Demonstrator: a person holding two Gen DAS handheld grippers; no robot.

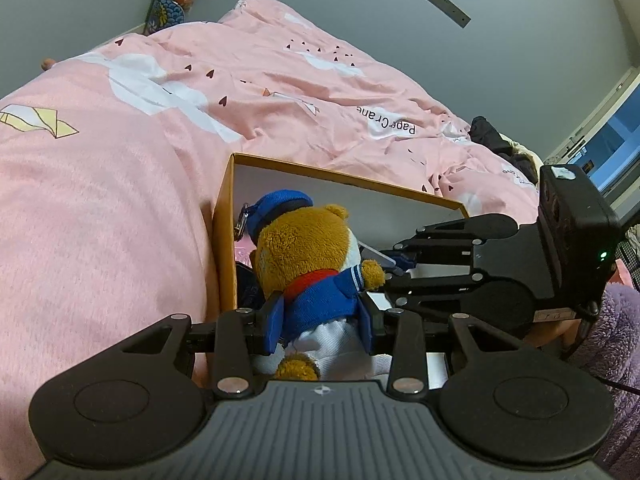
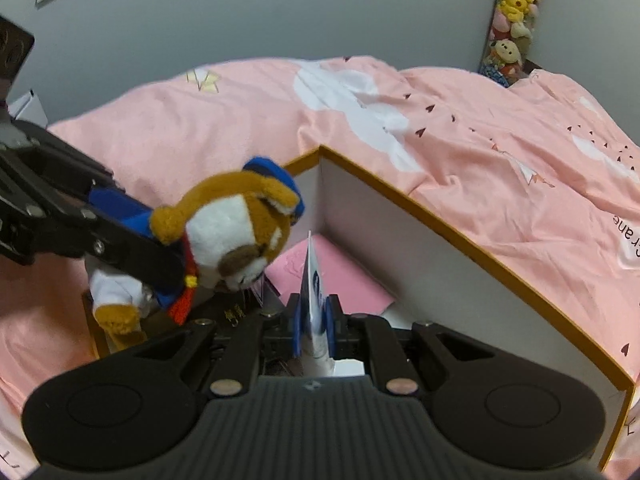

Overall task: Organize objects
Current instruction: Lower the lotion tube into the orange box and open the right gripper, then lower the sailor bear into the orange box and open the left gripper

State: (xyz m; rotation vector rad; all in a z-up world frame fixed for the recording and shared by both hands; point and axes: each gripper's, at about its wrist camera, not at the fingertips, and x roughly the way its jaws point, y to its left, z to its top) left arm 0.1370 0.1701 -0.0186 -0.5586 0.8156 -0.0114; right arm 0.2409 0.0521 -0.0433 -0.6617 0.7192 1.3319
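Left wrist: plush bear upright, head toward box.

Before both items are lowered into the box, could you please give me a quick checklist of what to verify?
1. Left hand-held gripper clamped on the plush bear: ok, pads press its blue jacket.
2. Right hand-held gripper shut on the thin white card: ok, card stands edge-on between the pads.
3. Both items above the open orange-rimmed box: ok.
4. Landing spot for the bear: cannot tell; dark items lie under it.
5. Landing spot for the card: ok, a flat pink sheet lies ahead of it.
6. Grippers apart from each other: not ok, the card's tip is close beside the bear's paw.
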